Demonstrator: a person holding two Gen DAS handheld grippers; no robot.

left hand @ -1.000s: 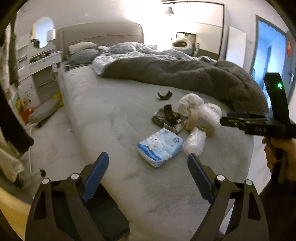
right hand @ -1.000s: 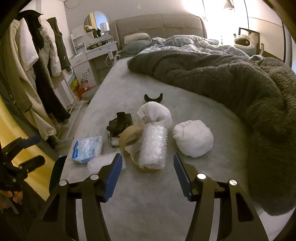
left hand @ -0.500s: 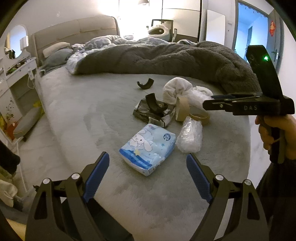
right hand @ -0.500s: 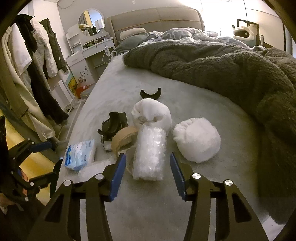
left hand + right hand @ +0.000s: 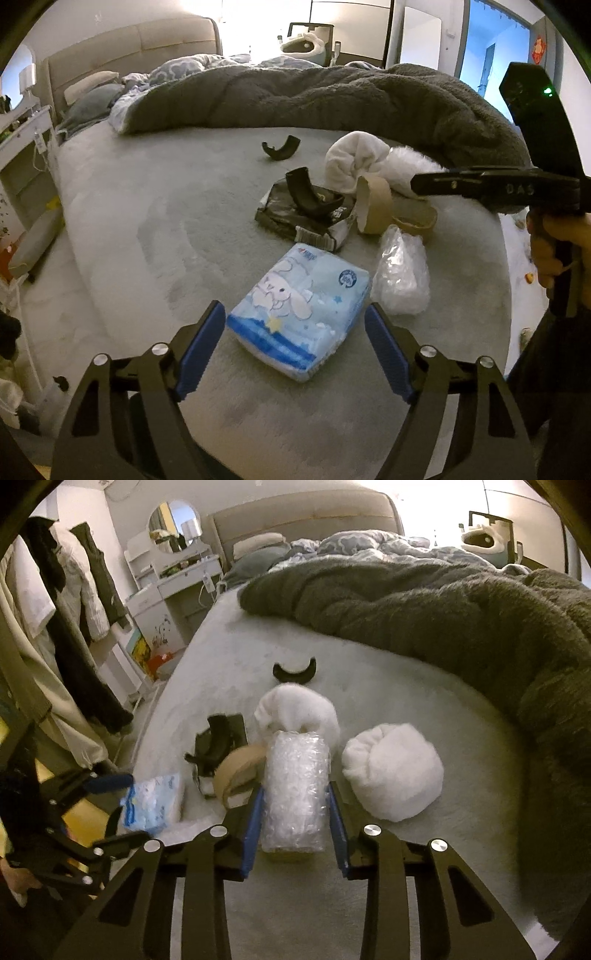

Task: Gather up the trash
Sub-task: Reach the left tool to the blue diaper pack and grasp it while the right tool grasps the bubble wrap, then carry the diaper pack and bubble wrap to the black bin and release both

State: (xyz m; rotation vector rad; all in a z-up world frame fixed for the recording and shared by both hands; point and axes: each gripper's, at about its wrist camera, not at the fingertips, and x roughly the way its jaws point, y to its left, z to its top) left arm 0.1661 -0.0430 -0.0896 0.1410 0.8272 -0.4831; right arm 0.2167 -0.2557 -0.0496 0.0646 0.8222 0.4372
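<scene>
Right gripper (image 5: 295, 821) has just clamped down, and its blue fingers (image 5: 253, 827) now press both sides of the bubble-wrap roll (image 5: 295, 786), which lies on the grey bed (image 5: 424, 867) among the rest of the litter. That roll is soft and slick, so my worry is that it squashes and slides out forward as it lifts. It also leans against the cardboard tape ring (image 5: 236, 775) and the white wad (image 5: 295, 712) behind it, so either could get dragged along or tumble off the edge.

Over on the other side, the left gripper (image 5: 295, 343) has been narrowing its fingers, but they stand wide on either side of the blue tissue pack (image 5: 299, 314), not touching it. The pack lies skewed between them, so a squeeze may catch a corner and spin it. The clear plastic bag (image 5: 402, 273) just beside the right-hand finger (image 5: 386, 350) could get pinched too. And the two grippers work close together; a hasty lift risks a knock.
</scene>
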